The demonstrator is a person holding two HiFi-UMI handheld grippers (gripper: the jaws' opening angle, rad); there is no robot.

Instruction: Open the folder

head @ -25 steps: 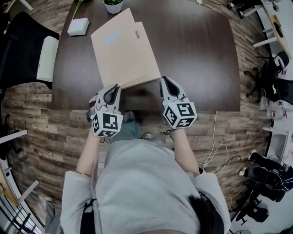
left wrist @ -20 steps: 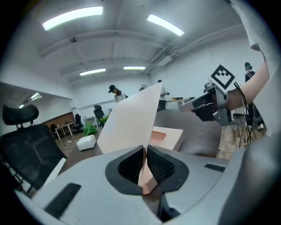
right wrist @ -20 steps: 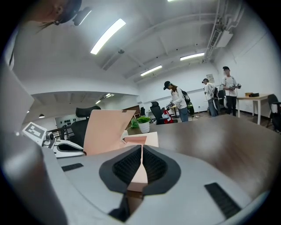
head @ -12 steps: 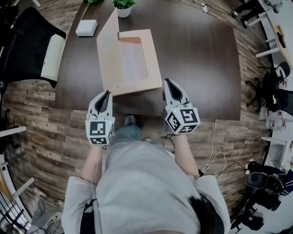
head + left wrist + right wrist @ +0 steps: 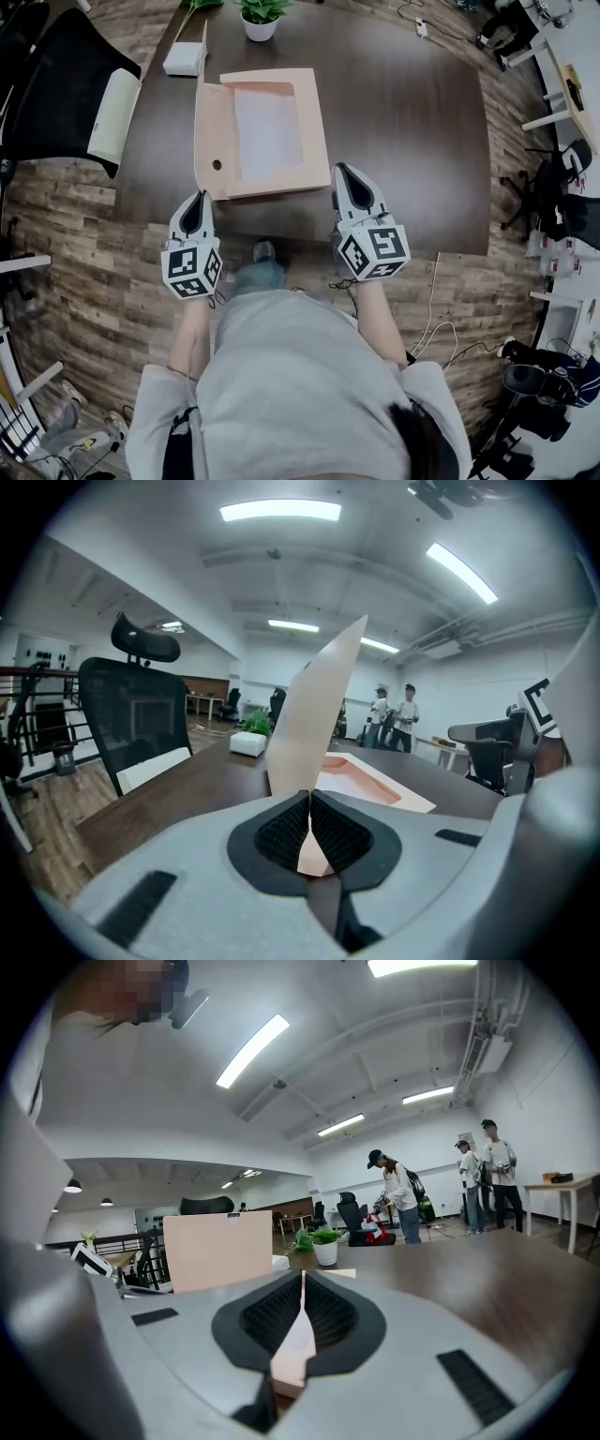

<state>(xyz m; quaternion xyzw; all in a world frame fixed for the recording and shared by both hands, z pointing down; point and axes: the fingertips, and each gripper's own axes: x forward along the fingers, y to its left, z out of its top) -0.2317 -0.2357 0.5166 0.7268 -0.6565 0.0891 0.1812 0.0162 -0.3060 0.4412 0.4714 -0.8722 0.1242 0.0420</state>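
Both tongs are clamping the folder (image 5: 267, 131): left tongs (image 5: 308, 803) on upright cover (image 5: 314, 705), right tongs (image 5: 302, 1283) on base (image 5: 298, 1335) (lay cover flat slowly).

Both arms reach forward from the body, the left forearm (image 5: 192, 323) and the right forearm (image 5: 373, 314) roughly parallel, marker cubes facing up. The left tongs (image 5: 195, 199) point ahead, jaws pressed together on a thin sheet of the folder (image 5: 267, 131). The right tongs (image 5: 345, 171), held a little further forward, are likewise clamped tight on the folder's near edge.
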